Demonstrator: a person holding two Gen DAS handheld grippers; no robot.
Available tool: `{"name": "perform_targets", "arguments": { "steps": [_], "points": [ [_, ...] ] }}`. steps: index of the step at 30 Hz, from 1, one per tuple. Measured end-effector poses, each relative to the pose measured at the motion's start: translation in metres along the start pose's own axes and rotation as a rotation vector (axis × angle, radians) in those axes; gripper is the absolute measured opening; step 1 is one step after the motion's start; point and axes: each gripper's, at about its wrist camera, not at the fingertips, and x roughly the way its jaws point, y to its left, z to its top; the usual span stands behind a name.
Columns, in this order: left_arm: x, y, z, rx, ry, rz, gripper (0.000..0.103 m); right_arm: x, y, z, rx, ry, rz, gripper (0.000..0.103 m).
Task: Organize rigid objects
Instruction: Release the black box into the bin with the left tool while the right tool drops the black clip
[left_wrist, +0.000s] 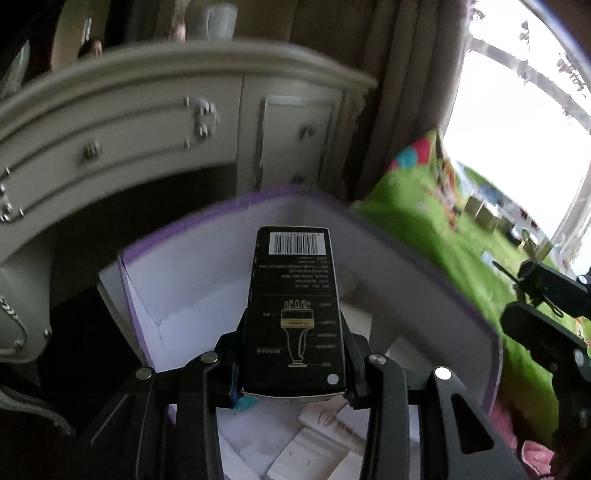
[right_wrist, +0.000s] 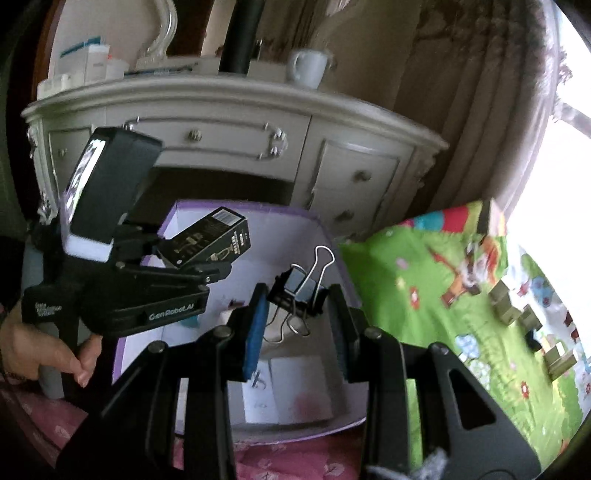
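My left gripper (left_wrist: 293, 354) is shut on a black carton (left_wrist: 295, 314) with a barcode and a gold drawing, held over the open purple-edged white box (left_wrist: 192, 288). The right wrist view shows that same carton (right_wrist: 208, 240) in the left gripper (right_wrist: 192, 266) above the box (right_wrist: 325, 236). My right gripper (right_wrist: 299, 317) holds a black binder clip (right_wrist: 299, 291) with silver handles between its fingers, over the same box. The right gripper's body (left_wrist: 546, 314) shows at the right edge of the left wrist view.
White cartons lie inside the box (right_wrist: 291, 387). A cream dresser (right_wrist: 229, 122) with a mug (right_wrist: 308, 66) stands behind. A green play mat (right_wrist: 443, 295) with small blocks (right_wrist: 506, 302) lies to the right. Pink fabric (right_wrist: 280, 458) is below.
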Motion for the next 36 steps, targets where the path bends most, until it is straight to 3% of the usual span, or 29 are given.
{"name": "perform_targets", "arguments": {
  "steps": [3,12,13,15,17,18,19,26,31,36],
  "points": [
    [0.015,0.005,-0.004,-0.015,0.074,-0.002,0.04,0.01,0.003,-0.007,-0.008,0.044,0.018,0.037],
    [0.036,0.007,-0.001,0.002,0.195,0.018,0.041,0.03,0.006,-0.023,0.002,0.122,0.089,0.037],
    [0.037,0.007,0.0,0.0,0.208,0.025,0.047,0.029,0.007,-0.023,0.004,0.124,0.109,0.038],
    [0.038,0.004,0.002,0.0,0.226,0.047,0.059,0.032,0.006,-0.024,0.005,0.142,0.126,0.062],
    [0.036,-0.002,0.003,0.019,0.228,0.067,0.073,0.029,0.0,-0.026,0.026,0.128,0.127,0.074],
    [0.035,-0.006,0.004,0.03,0.223,0.09,0.089,0.025,-0.005,-0.027,0.042,0.117,0.121,0.075],
    [0.033,-0.009,0.005,0.041,0.21,0.104,0.092,0.021,-0.014,-0.028,0.067,0.109,0.105,0.076],
    [0.03,-0.035,0.016,0.112,0.176,0.113,0.092,-0.012,-0.097,-0.052,0.273,0.077,-0.071,0.082],
    [0.038,-0.086,0.029,0.191,0.174,-0.019,0.092,-0.042,-0.18,-0.1,0.469,0.118,-0.274,0.088],
    [0.063,-0.179,0.038,0.314,0.231,-0.223,0.094,-0.06,-0.268,-0.164,0.691,0.24,-0.419,0.088]
  ]
}}
